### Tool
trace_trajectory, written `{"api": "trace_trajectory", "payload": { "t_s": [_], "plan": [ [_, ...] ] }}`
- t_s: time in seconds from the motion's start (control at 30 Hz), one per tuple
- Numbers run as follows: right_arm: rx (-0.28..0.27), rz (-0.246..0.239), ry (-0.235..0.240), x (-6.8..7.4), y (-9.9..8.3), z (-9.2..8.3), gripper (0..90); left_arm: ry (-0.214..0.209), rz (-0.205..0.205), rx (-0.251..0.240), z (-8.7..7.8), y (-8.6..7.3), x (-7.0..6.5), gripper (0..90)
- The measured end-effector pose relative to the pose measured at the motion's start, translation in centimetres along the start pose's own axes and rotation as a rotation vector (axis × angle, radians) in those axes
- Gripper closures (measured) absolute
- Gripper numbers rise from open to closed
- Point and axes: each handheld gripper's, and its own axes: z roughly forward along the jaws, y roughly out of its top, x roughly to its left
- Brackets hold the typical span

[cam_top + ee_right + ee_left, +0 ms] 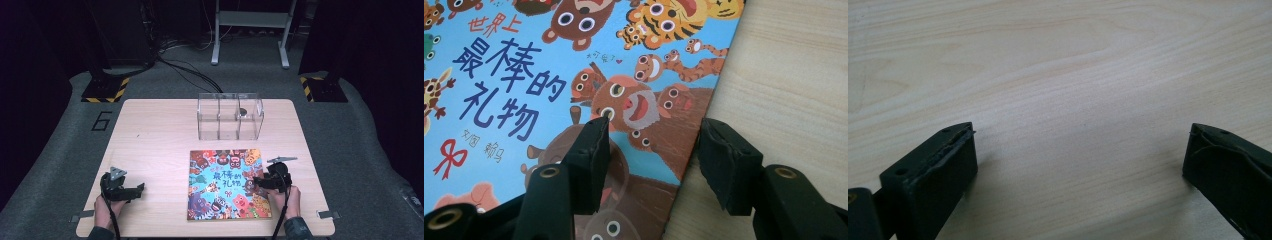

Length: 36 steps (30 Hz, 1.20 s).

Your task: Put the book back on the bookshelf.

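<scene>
Right hand-held gripper at right edge of picture book; jaws part open, straddling the book's edge, one above the cover, one over bare wood; pads not seen pressing, so nothing gripped. Left hand-held gripper released, jaws wide over bare wood, well apart from the book.

Tabletop: light wood, largest item. Book lies flat on its near right part, cover up, long axis running from the near edge away toward the clear box; title text reads upright from the person's side. Clear box stands just beyond the book's far edge, three compartments; small dark object in the right one. Nothing lies between either gripper and the book.
</scene>
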Motion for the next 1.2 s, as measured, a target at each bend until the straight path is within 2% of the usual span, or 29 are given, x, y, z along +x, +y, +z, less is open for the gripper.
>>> {"api": "trace_trajectory", "payload": {
  "t_s": [0.03, 0.07, 0.1, 0.13, 0.27, 0.3, 0.4, 0.47, 0.5, 0.57, 0.6, 0.63, 0.7, 0.73, 0.77, 0.8, 0.87, 0.9, 0.93, 1.07, 1.13, 1.2],
  "plan": [
    [0.0, 0.015, -0.001, 0.2, -0.1, 0.0, 46.4, 0.007, -0.003, 0.007, 0.0, 0.1, -0.1, 1.9],
    [0.0, 0.015, -0.001, 0.2, -0.1, 0.0, 46.4, -0.006, -0.006, 0.017, -0.1, 0.2, -0.2, 1.9],
    [0.0, 0.005, -0.002, 0.2, -0.1, 0.0, 46.4, -0.018, -0.029, -0.002, 0.0, 0.4, -0.6, 1.7],
    [0.001, 0.009, -0.007, 0.3, -0.1, 0.0, 46.4, -0.031, -0.028, -0.003, -0.1, 0.6, -0.8, 3.1],
    [0.009, 0.03, -0.011, 0.9, 0.0, 0.0, 46.3, -0.09, 0.001, -0.018, -0.1, 1.7, -2.6, 1.8],
    [0.007, 0.013, -0.011, 0.8, -0.1, 0.1, 46.4, -0.104, 0.018, -0.025, 0.0, 1.9, -3.3, 1.8],
    [0.021, 0.002, -0.008, 0.7, 0.1, 0.0, 45.9, -0.155, 0.029, -0.018, 0.5, 2.2, -4.7, 1.6],
    [0.034, 0.004, 0.002, 0.5, 0.4, 0.0, 39.1, -0.167, 0.066, -0.01, 0.7, 2.4, -5.8, 1.5],
    [0.022, -0.021, 0.008, 0.2, 0.6, -0.2, 38.1, -0.18, 0.08, -0.014, 0.7, 2.4, -6.3, 1.5],
    [0.007, -0.02, 0.015, 0.0, 1.1, -0.6, 36.7, -0.196, 0.083, -0.007, 1.1, 2.4, -6.9, 1.4],
    [0.017, -0.026, 0.015, -0.2, 1.4, -0.5, 35.5, -0.204, 0.094, 0.002, 1.2, 2.5, -7.1, 0.9],
    [0.017, -0.042, 0.013, -0.4, 1.6, -0.4, 35.3, -0.203, 0.12, 0.01, 1.4, 2.7, -7.4, 0.8],
    [0.035, -0.043, 0.025, -0.3, 2.0, -0.2, 34.7, -0.203, 0.123, 0.001, 1.3, 3.0, -8.0, 0.7],
    [0.043, -0.06, 0.012, -0.3, 2.2, 0.1, 34.3, -0.204, 0.141, 0.006, 1.4, 3.1, -8.2, 0.7],
    [0.049, -0.048, 0.018, -0.3, 2.3, 0.3, 34.3, -0.203, 0.153, 0.009, 1.4, 3.3, -8.3, 0.7],
    [0.059, -0.056, 0.015, -0.5, 2.3, 0.5, 34.4, -0.207, 0.172, 0.016, 1.3, 3.4, -8.5, 0.7],
    [0.074, -0.036, 0.027, -0.6, 2.3, 0.9, 37.4, -0.194, 0.165, 0.0, 1.5, 3.5, -8.9, 0.7],
    [0.085, -0.016, 0.033, -0.6, 2.2, 1.0, 39.4, -0.204, 0.184, 0.02, 1.5, 3.7, -8.9, 0.7],
    [0.077, -0.019, 0.041, -0.6, 2.2, 1.0, 40.4, -0.204, 0.188, 0.02, 1.7, 3.7, -9.1, 0.7],
    [0.083, -0.017, 0.018, -0.2, 2.3, 1.0, 41.2, -0.205, 0.205, 0.029, 2.3, 3.7, -9.9, 0.7],
    [0.085, -0.011, 0.022, -0.2, 2.3, 1.0, 41.2, -0.203, 0.22, 0.036, 2.5, 3.8, -10.1, 0.7],
    [0.104, -0.001, 0.025, -0.1, 2.4, 1.0, 41.1, -0.193, 0.228, 0.032, 2.7, 3.8, -10.4, 0.7]
  ]
}}
